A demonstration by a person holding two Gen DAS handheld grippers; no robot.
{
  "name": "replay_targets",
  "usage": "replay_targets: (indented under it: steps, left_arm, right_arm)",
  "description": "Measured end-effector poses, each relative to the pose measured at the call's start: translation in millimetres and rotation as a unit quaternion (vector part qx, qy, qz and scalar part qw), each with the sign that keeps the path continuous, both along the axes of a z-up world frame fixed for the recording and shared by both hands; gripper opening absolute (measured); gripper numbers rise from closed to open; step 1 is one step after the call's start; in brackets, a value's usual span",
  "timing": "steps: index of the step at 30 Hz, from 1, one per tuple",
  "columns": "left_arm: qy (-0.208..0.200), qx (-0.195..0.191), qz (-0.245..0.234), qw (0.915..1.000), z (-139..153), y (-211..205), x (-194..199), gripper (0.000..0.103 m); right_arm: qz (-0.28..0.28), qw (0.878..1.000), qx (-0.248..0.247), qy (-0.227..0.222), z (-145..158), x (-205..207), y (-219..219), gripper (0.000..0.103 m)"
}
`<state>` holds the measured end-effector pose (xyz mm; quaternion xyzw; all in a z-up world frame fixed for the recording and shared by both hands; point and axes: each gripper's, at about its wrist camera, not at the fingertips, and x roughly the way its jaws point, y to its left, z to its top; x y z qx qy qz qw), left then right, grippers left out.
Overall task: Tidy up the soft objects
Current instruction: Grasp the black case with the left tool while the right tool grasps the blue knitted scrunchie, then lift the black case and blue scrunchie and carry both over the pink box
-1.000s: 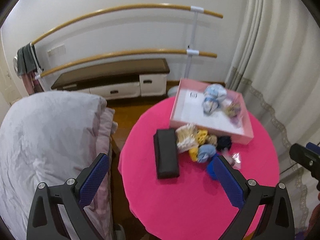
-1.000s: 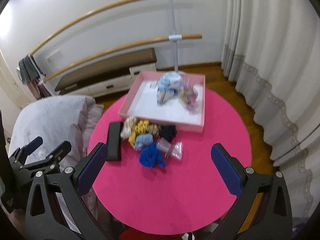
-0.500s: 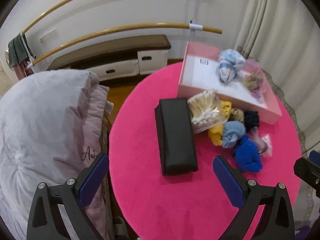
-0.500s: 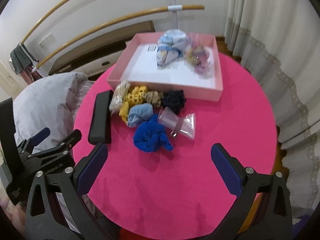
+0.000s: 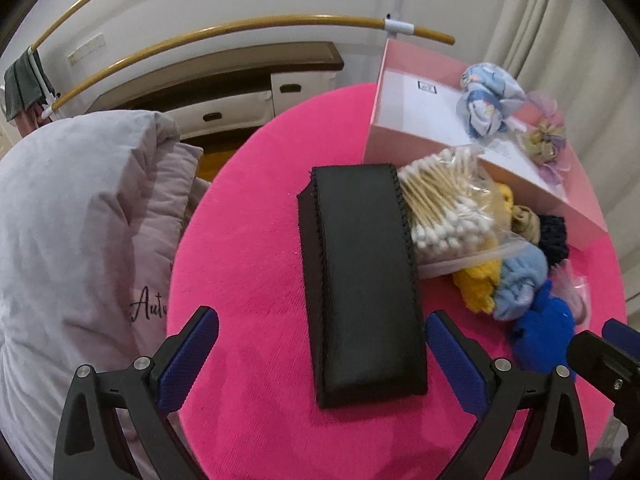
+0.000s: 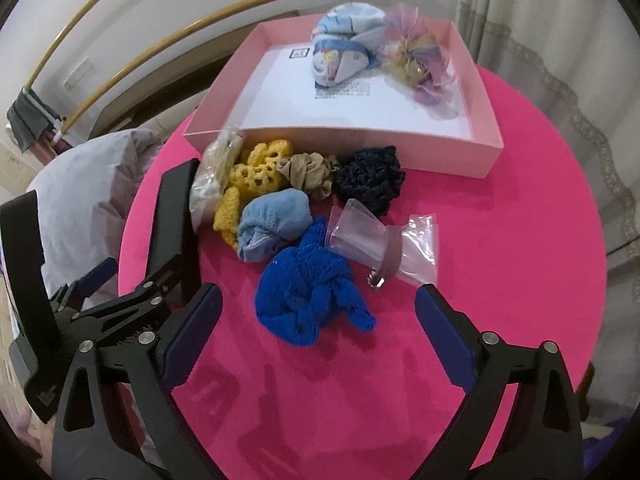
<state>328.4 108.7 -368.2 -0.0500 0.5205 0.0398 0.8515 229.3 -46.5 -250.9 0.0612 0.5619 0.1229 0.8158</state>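
Observation:
A round pink table (image 6: 500, 248) holds a pile of soft things: a dark blue cloth (image 6: 312, 292), a light blue cloth (image 6: 276, 224), a yellow knit piece (image 6: 256, 176), a beige scrunchie (image 6: 312, 172) and a black scrunchie (image 6: 370, 176). A pink tray (image 6: 340, 144) behind them holds a blue patterned bundle (image 6: 348, 46) and a pastel scrunchie (image 6: 420, 64). My right gripper (image 6: 316, 332) is open just before the dark blue cloth. My left gripper (image 5: 320, 356) is open around the near end of a black case (image 5: 360, 272).
A bag of cotton swabs (image 5: 444, 208) leans on the case's right side. A clear bag with a band (image 6: 384, 244) lies right of the dark blue cloth. A grey padded cushion (image 5: 72, 240) stands left of the table. Curtains (image 6: 560, 40) hang at right.
Both grippers have moved down and forward toward the table. The black case now sits between my left fingers, and the dark blue cloth lies close before my right gripper.

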Motion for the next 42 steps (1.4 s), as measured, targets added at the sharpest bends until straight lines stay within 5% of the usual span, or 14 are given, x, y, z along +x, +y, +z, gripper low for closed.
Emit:
replay_targets:
  steps: [9,11,16,19,26,29,42]
  left_arm:
    - [0.016,-0.019,0.009,0.9996,-26,6,25,0.087]
    - [0.015,-0.019,0.010,0.9997,-27,6,25,0.078]
    - [0.022,-0.032,0.004,0.9992,-21,5,22,0.055]
    - [0.025,-0.036,0.002,0.9990,-16,4,20,0.047]
    - [0.025,-0.039,0.010,0.9988,-11,5,16,0.043]
    - [0.026,-0.049,0.015,0.9983,-8,10,12,0.040]
    - [0.017,-0.028,0.016,0.9993,49,9,-29,0.036]
  right_arm:
    - [-0.005,1.000,-0.024,0.019,-19,20,7,0.089]
    - [-0.001,0.999,-0.034,0.022,-19,19,9,0.088]
    - [-0.006,0.999,-0.023,0.025,-17,10,-2,0.062]
    - [-0.005,1.000,-0.010,0.024,-16,7,-5,0.062]
    - [0.016,0.999,-0.015,0.039,-36,10,12,0.060]
    - [0.011,0.999,0.001,0.041,-42,8,11,0.043]
    - [0.026,0.999,0.023,0.000,8,-22,-7,0.039]
